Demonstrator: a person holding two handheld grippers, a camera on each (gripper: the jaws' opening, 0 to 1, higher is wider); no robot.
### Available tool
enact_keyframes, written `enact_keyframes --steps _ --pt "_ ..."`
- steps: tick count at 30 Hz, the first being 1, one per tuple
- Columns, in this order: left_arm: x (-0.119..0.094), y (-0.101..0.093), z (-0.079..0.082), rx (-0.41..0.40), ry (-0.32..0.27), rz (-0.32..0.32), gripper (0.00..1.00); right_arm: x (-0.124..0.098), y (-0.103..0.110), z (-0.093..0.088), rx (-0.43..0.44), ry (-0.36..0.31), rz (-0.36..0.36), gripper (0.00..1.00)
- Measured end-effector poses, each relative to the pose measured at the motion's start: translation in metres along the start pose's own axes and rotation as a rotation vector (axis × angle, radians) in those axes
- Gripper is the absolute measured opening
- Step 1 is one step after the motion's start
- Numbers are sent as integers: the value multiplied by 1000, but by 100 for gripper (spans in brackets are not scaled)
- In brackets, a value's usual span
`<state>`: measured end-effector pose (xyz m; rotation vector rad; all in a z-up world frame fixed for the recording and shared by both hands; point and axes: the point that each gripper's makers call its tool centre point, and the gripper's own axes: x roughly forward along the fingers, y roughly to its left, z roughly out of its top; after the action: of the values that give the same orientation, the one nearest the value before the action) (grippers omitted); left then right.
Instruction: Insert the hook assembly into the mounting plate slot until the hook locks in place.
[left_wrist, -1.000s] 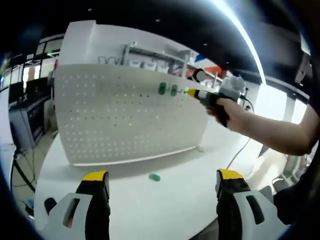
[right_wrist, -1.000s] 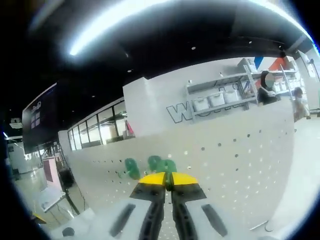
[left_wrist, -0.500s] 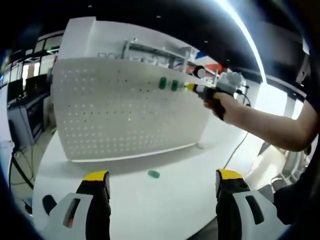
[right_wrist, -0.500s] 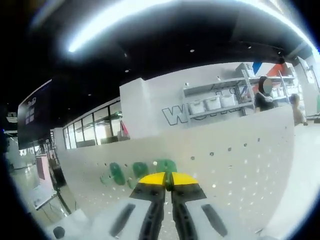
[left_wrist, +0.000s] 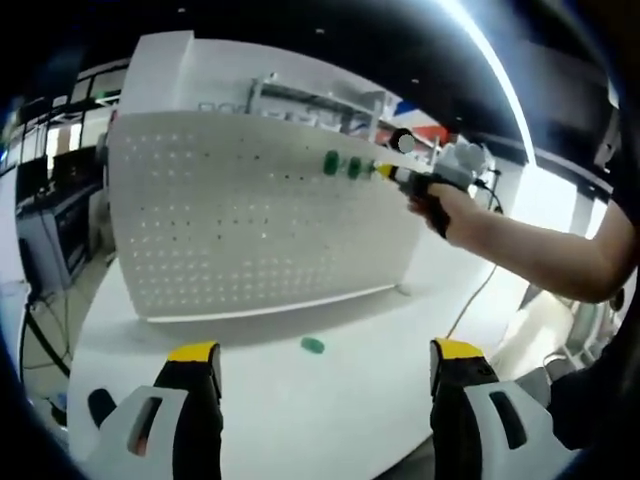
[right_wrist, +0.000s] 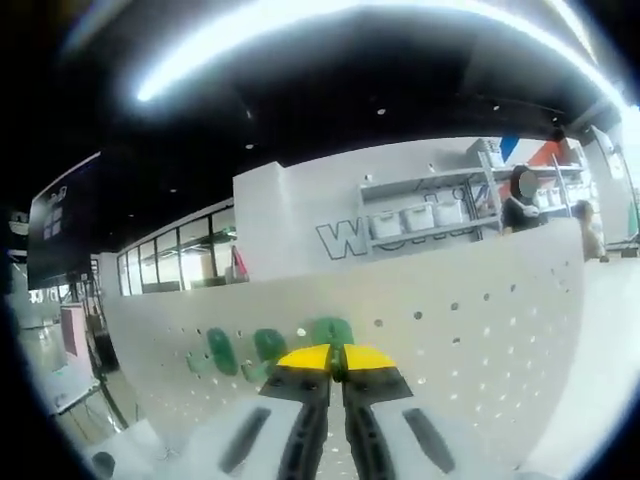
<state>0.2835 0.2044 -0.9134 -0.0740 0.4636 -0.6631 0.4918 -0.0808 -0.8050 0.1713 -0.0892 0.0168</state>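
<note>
a white pegboard (left_wrist: 250, 215) is seen standing upright on a white table (left_wrist: 300, 400) in the left gripper view, its face dotted with rows of small holes. two green hooks (left_wrist: 342, 164) are mounted side by side near the board's upper right edge. in that view the right gripper (left_wrist: 385, 171) is held by a person's hand (left_wrist: 440, 205) up against the board, just beside those hooks, its yellow tips pointed at the board. a loose green hook (left_wrist: 313, 345) is left lying on the table in front of the board, well apart from both grippers. the left gripper (left_wrist: 318, 352) is held low over the near edge of the table, its two yellow-tipped jaws spread wide with nothing between them.

in the right gripper view the jaws of the right gripper (right_wrist: 336, 353) are closed narrow on a green hook (right_wrist: 330, 331), which is pressed against the pegboard (right_wrist: 480, 340). two more green hooks (right_wrist: 245, 347) are seen on the board just to its left. whether the held hook is fully seated in its hole cannot be told. behind the board a wall shelf (right_wrist: 425, 215) with white bins is visible.
</note>
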Motion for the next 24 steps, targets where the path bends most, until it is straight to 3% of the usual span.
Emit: enact_keyframes --steps 17,24 --pt "0 3 -7 -12 11 10 86 2 -2 2 -17 -18 -11 0" --pt "1 2 -6 -10 11 6 85 5 -4 -2 -35 3 -24 0"
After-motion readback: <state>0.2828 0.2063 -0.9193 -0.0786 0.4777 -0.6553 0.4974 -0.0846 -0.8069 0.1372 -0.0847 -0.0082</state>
